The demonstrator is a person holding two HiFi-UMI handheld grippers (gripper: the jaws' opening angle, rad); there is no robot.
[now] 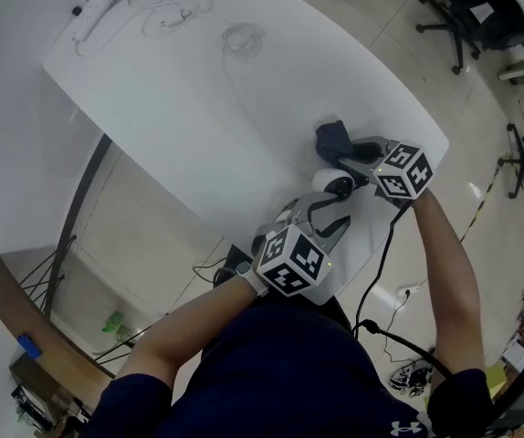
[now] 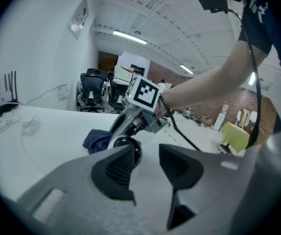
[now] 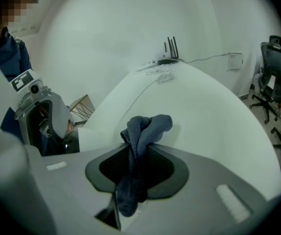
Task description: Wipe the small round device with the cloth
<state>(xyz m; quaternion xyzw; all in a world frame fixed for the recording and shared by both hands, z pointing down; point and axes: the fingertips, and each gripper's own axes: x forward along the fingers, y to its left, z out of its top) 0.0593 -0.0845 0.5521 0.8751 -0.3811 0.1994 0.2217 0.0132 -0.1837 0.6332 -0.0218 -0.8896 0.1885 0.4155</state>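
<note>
The small round device (image 1: 333, 183), white with a glossy black face, sits on the white table (image 1: 198, 108) near its front edge. My left gripper (image 1: 328, 210) stands open just short of it. In the left gripper view the device (image 2: 129, 146) shows beyond the left fingertip, and nothing is pressed between the jaws of my left gripper (image 2: 147, 153). My right gripper (image 1: 358, 153) is shut on a dark blue cloth (image 1: 332, 138), just behind the device. In the right gripper view the bunched cloth (image 3: 148, 126) is pinched between the pads of my right gripper (image 3: 136, 153) and hangs over them.
A power strip and loose cables (image 1: 107, 3) lie at the table's far end, with a coiled cable (image 1: 242, 36) nearer. A router (image 3: 170, 53) stands back there. Office chairs (image 1: 481, 16) stand past the table's right edge (image 1: 426, 126).
</note>
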